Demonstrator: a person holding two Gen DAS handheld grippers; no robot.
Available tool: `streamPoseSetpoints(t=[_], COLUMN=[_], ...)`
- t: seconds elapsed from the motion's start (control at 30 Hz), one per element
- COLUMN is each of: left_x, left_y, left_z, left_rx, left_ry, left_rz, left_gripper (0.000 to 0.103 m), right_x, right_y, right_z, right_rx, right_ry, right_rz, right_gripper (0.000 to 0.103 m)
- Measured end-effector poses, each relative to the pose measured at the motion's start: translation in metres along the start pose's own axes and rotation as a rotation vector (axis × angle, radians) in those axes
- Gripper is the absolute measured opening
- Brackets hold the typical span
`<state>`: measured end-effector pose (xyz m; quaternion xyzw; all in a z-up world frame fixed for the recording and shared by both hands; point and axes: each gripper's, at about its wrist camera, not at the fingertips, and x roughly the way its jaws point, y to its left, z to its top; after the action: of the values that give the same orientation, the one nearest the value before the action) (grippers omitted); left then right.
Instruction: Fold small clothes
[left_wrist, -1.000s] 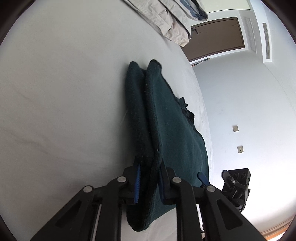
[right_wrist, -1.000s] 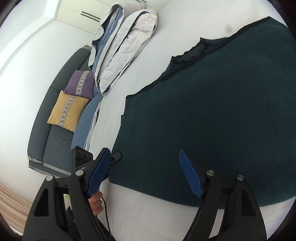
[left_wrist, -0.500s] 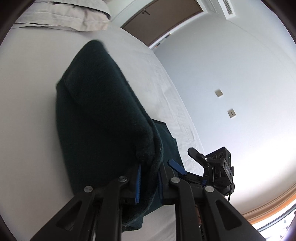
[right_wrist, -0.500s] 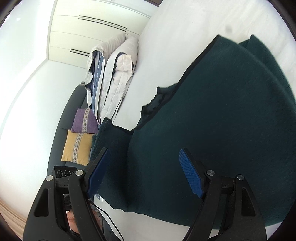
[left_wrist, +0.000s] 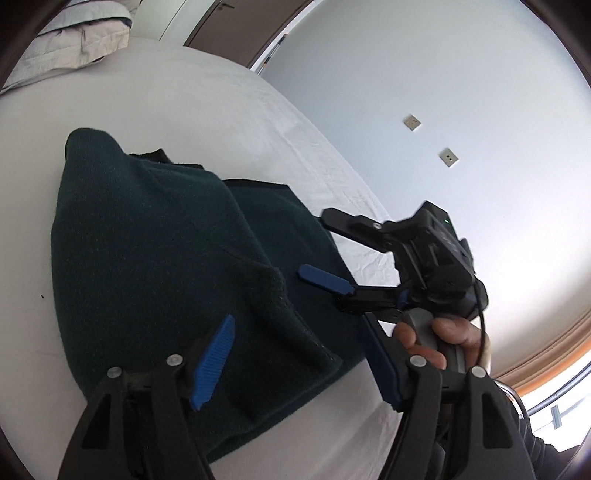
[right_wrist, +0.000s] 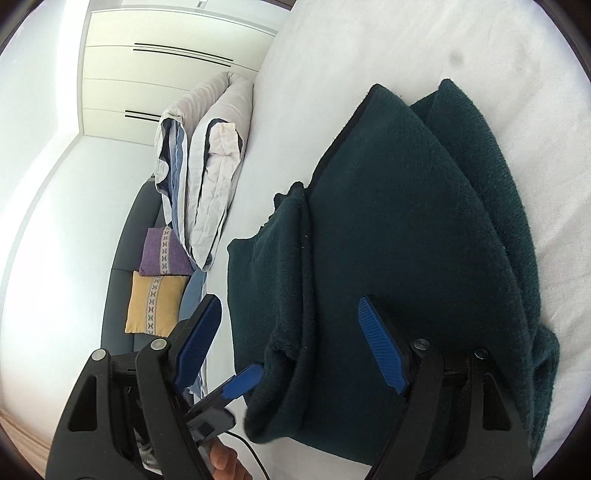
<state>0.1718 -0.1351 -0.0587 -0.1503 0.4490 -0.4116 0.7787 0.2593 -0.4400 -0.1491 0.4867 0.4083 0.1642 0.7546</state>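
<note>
A dark green knitted garment with black edging lies folded over itself on the white bedsheet. My left gripper hovers above its near edge, blue pads opening, nothing pinched between them. My right gripper (seen beside the left, a hand on its handle) stands wide apart over the fabric. Folded pale bedding sits further off.

Dark green garment: fuzzy matt knit. Bed sheet: smooth white cloth, faint creases. Hand-held gripper pads: ribbed blue plastic.
</note>
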Motion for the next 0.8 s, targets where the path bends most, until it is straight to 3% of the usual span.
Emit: streamPoseSetpoints(t=[0.1,0.2,0.3,0.5,0.57,0.6,0.67,0.8], left_x=[-0.022,-0.032,-0.040,-0.044,-0.042,-0.042,-0.044,-0.045], left_y=[0.001,0.005,0.025,0.034,0.032,0.032,0.029,0.024], left_z=[-0.014,-0.028,-0.034,-0.039,-0.038,-0.038,-0.040,-0.036], left_rx=[0.017,0.013,-0.035,-0.054,-0.052,-0.050,-0.047,-0.033], left_ry=[-0.032,-0.047,-0.043,-0.052,-0.051,-0.052,-0.055,-0.056], left_rz=[-0.015,0.043,0.049,0.049,0.053,0.053,0.052,0.059], left_gripper=[0.071,0.071,0.071,0.071,0.071,0.071,0.071,0.071], right_x=[0.010,0.026,0.044,0.075,0.085,0.087,0.087,0.073], right_y=[0.011,0.021,0.028,0.036,0.038,0.039,0.042,0.048], right_z=[-0.004,-0.005,-0.004,-0.006,-0.008,-0.008,-0.009,-0.011], right_rx=[-0.033,-0.069,-0.082,-0.097,-0.117,-0.133,-0.163,-0.217], right_ry=[0.033,0.100,0.161,0.244,0.259,0.257,0.245,0.196], right_rz=[-0.039,-0.103,-0.125,-0.182,-0.223,-0.247,-0.271,-0.282], right_gripper=[0.077,0.076,0.076,0.049,0.028,0.023,0.017,0.015])
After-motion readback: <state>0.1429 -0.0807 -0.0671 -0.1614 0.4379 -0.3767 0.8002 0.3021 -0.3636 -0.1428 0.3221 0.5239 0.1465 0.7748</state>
